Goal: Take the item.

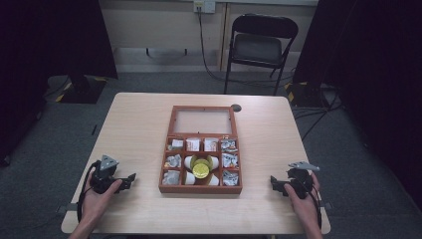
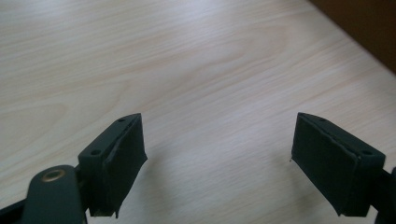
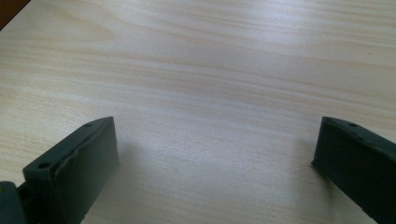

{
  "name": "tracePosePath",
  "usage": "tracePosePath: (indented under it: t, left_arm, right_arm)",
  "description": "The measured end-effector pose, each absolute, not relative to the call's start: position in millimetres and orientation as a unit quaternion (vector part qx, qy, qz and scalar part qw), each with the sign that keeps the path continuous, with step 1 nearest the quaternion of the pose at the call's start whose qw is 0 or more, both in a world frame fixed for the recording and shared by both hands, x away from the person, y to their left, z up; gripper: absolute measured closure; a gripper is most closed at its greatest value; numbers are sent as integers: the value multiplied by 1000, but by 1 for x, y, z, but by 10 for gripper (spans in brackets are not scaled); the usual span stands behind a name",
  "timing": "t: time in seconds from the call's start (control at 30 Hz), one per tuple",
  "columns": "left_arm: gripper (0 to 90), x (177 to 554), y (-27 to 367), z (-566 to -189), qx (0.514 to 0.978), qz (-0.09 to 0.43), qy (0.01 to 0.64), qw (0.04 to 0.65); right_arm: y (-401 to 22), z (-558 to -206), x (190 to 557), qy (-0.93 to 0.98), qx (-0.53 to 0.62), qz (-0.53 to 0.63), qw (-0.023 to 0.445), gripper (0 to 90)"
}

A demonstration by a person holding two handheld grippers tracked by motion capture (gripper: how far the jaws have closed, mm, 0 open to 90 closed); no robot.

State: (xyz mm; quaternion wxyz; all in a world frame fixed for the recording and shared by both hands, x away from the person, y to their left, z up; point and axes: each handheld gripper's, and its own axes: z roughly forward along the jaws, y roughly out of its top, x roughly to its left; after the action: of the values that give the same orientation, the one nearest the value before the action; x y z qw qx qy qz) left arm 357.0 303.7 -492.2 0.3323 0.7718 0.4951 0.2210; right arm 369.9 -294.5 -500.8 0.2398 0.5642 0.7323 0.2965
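Resting both claws released on the surface (image 1: 139, 129), left claw (image 2: 217, 163) and right claw (image 3: 215, 168) empty; reaching carelessly could knock the open box (image 1: 164, 185) askew.

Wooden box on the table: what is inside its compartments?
The wooden box holds small wrapped packets in side cells and a yellow-lidded jar amid white pieces centrally. Anything beneath them is covered.

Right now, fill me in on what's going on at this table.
A person rests a gripper in each hand on the table, either side of an open wooden box. The left gripper and right gripper are both open and hold nothing. The box's compartments hold small packets, with a yellow-lidded jar in the middle. Nothing is being handled.
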Motion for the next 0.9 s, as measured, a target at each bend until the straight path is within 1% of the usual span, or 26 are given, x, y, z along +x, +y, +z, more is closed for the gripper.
tracePosePath:
  t: [0.07,0.13,0.23,0.43,0.6,0.73,0.9]
  left_arm:
    - [184,356,301,-491,771,214,495,339]
    - [184,354,297,-486,774,222,486,338]
    - [183,353,293,-480,774,214,481,351]
    - [187,353,283,-472,781,219,460,360]
    - [206,361,273,-465,779,215,459,369]
    - [206,368,265,-458,780,226,448,375]
    - [208,372,261,-452,781,214,444,384]
  right_arm:
    - [-294,-501,370,733,564,297,240,0]
    - [-294,-501,370,732,564,296,240,0]
    - [-294,-501,370,732,565,296,240,0]
    - [-294,-501,370,732,564,297,240,0]
    - [-294,-501,370,732,564,297,240,0]
    - [-294,-501,370,732,565,297,240,0]
    - [-294,-501,370,732,565,297,240,0]
